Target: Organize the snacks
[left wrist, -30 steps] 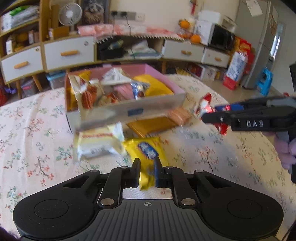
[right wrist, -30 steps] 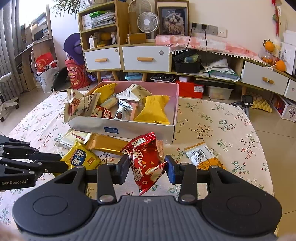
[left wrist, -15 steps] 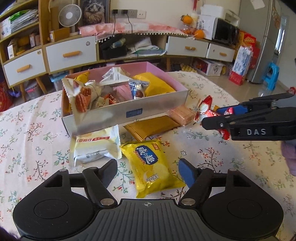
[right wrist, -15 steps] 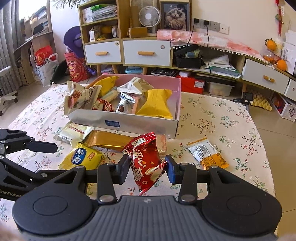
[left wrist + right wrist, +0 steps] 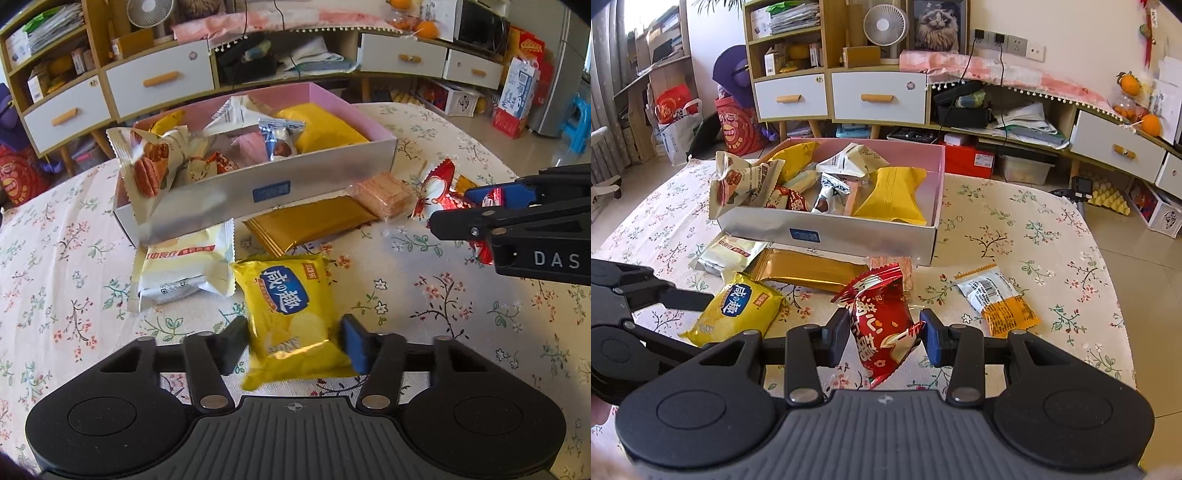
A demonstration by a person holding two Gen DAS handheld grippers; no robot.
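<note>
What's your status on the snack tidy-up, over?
Left hand-held gripper open, straddling yellow chip bag on the table. Right hand-held gripper shut on red snack packet. Box ahead, nearly full; path to it unobstructed.

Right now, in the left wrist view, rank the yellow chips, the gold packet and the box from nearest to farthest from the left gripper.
1. Yellow chips, between the left gripper fingers.
2. Gold packet, ahead, slightly right.
3. Box, behind the packet, farthest.

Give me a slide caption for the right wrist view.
Right gripper holds a red snack packet before the snack box.
</note>
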